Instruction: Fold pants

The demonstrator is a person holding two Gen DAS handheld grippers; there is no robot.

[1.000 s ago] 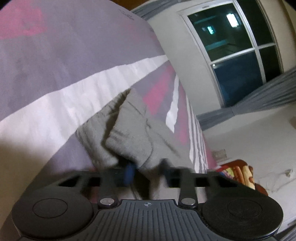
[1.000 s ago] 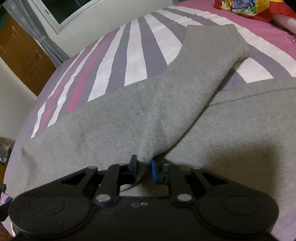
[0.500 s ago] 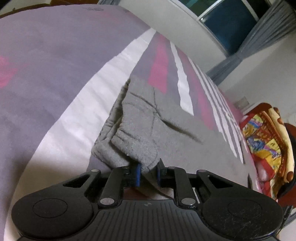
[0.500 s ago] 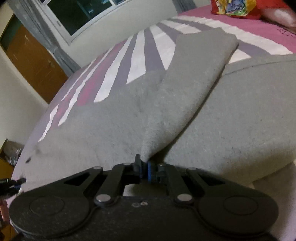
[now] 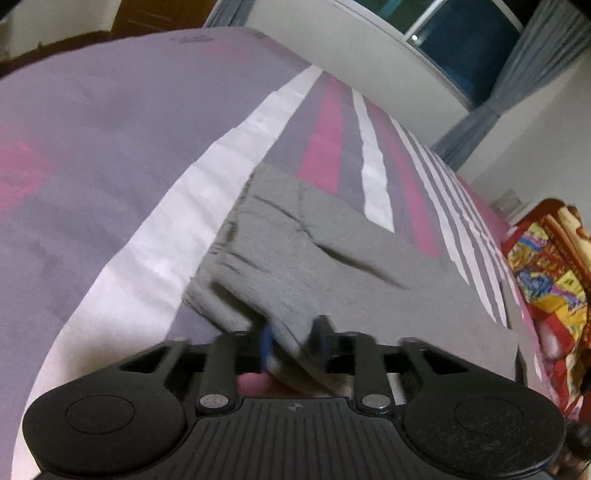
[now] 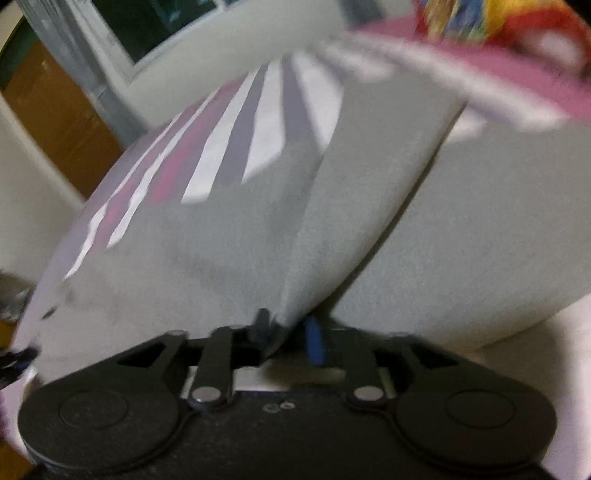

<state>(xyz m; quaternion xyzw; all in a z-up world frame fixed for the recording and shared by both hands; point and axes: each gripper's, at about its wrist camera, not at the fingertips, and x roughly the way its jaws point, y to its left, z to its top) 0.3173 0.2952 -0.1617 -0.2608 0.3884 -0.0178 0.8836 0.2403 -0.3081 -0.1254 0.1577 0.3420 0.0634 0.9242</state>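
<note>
Grey pants [image 5: 295, 266] lie on a bed with a striped sheet [image 5: 147, 155]. My left gripper [image 5: 294, 341] has its jaws a little apart, with the bunched waistband end of the pants still between them, low over the sheet. In the right wrist view the pants [image 6: 369, 192] spread away from me, one folded leg edge rising as a ridge. My right gripper [image 6: 288, 332] also has its jaws parted, with that grey edge lying between them. This view is blurred by motion.
A red and yellow patterned blanket [image 5: 546, 280] lies at the bed's far right and shows blurred in the right wrist view [image 6: 480, 18]. A window [image 5: 461, 40] with grey curtains and a white wall stand beyond the bed. A wooden door [image 6: 55, 118] is at left.
Both grippers were pinched tight on the grey cloth half a second ago; now both sets of jaws have parted. The right view has swung down and blurred.
</note>
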